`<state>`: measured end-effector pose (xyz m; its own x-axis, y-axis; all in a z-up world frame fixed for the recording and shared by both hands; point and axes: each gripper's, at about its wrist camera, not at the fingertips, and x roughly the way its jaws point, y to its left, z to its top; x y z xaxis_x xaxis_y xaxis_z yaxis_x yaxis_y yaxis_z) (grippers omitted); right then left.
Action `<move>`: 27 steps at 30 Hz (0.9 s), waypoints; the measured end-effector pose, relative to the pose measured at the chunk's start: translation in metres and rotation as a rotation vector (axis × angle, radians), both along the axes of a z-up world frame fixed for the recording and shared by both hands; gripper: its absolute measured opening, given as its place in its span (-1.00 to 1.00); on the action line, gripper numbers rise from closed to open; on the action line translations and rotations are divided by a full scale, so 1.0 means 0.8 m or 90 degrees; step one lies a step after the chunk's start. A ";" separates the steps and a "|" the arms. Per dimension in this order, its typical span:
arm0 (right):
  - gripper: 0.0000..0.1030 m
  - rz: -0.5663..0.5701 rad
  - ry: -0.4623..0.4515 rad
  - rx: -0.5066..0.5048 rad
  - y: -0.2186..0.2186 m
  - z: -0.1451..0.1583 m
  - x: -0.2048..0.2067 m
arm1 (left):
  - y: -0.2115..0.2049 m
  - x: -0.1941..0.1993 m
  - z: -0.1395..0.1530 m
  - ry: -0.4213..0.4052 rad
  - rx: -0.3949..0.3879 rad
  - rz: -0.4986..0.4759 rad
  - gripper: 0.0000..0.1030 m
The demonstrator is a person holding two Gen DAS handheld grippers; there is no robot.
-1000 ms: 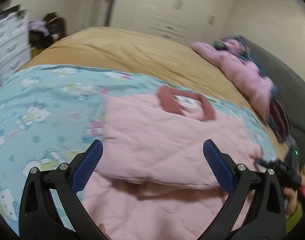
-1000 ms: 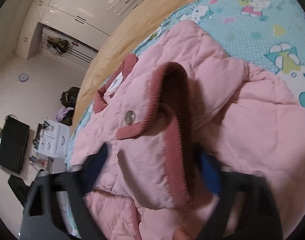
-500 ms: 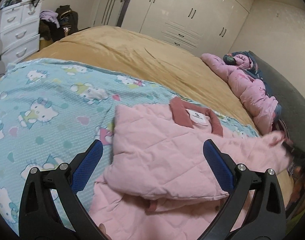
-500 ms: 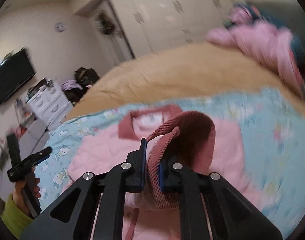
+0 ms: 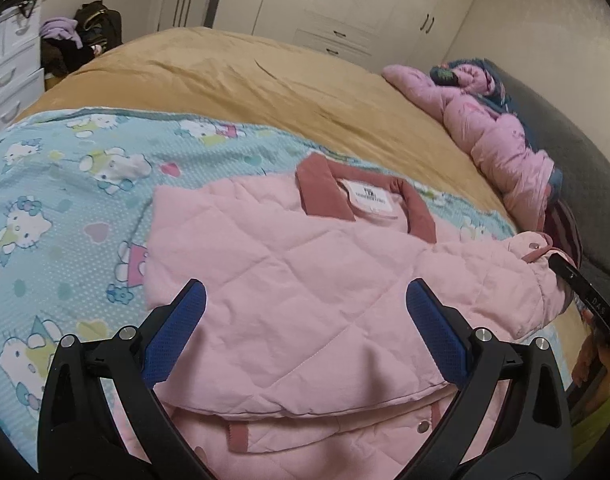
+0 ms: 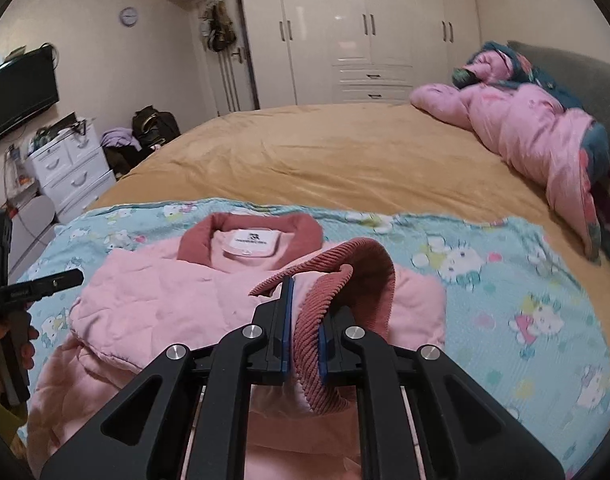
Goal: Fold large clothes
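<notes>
Left gripper (image 5: 305, 320) is hanging with jaws wide apart over the pink quilted jacket (image 5: 289, 272), closer than a second ago. Jacket is lying on the cartoon-print blanket (image 5: 65, 184) on the bed (image 5: 265, 80). Right gripper (image 6: 303, 320), open a second ago, is now clamping the ribbed corduroy cuff (image 6: 345, 276), sleeve lifted. Only the right view is showing the TV (image 6: 17, 92).

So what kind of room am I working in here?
A bedroom, by the look of it: a wide bed under a tan cover, white built-in wardrobes along the far wall, and a white chest of drawers below a wall-mounted TV.
</notes>
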<state>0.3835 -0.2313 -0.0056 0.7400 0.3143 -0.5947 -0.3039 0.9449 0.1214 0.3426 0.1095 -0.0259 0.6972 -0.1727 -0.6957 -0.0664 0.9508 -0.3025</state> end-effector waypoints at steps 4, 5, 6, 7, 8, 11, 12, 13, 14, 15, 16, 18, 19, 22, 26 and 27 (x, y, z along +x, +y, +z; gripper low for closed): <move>-0.82 -0.020 0.023 -0.004 -0.001 -0.019 0.005 | -0.008 0.007 -0.013 0.018 0.006 -0.008 0.82; -0.82 -0.030 0.032 -0.004 -0.001 -0.023 0.005 | -0.008 0.009 -0.016 0.022 0.005 -0.010 0.82; -0.82 -0.034 0.037 -0.004 -0.003 -0.027 0.005 | -0.010 0.009 -0.020 0.028 0.004 -0.011 0.82; -0.82 -0.040 0.045 -0.002 -0.004 -0.031 0.006 | -0.010 0.010 -0.022 0.032 0.003 -0.011 0.82; -0.82 -0.044 0.053 0.002 -0.006 -0.035 0.006 | -0.011 0.011 -0.026 0.038 0.002 -0.013 0.82; -0.80 -0.052 0.069 0.008 -0.009 -0.042 0.005 | -0.016 0.011 -0.035 0.050 0.008 -0.023 0.82; -0.80 -0.056 0.077 0.007 -0.009 -0.045 0.005 | -0.018 0.011 -0.039 0.057 0.014 -0.028 0.82; -0.75 -0.058 0.084 0.008 -0.008 -0.046 0.005 | -0.020 0.011 -0.042 0.062 0.021 -0.031 0.82; -0.73 -0.060 0.089 0.008 -0.007 -0.048 0.004 | -0.022 0.011 -0.045 0.066 0.026 -0.031 0.82; -0.67 -0.062 0.095 0.007 -0.007 -0.050 0.003 | -0.023 0.011 -0.048 0.073 0.034 -0.032 0.82; -0.53 -0.065 0.099 0.004 -0.006 -0.050 0.002 | -0.025 0.012 -0.052 0.082 0.040 -0.033 0.82; -0.05 -0.076 0.108 0.006 -0.007 -0.051 0.002 | -0.028 0.013 -0.058 0.090 0.051 -0.035 0.82; 0.13 -0.081 0.109 0.015 -0.009 -0.050 0.000 | -0.028 0.013 -0.062 0.093 0.054 -0.036 0.82; 0.31 -0.104 0.110 0.023 -0.014 -0.043 -0.003 | -0.026 0.013 -0.070 0.100 0.043 -0.036 0.82; 0.33 -0.090 0.088 0.026 -0.004 -0.026 -0.007 | -0.026 0.012 -0.075 0.102 0.045 -0.039 0.82; 0.34 -0.075 0.078 0.023 0.005 -0.020 -0.009 | -0.027 0.013 -0.076 0.104 0.048 -0.039 0.82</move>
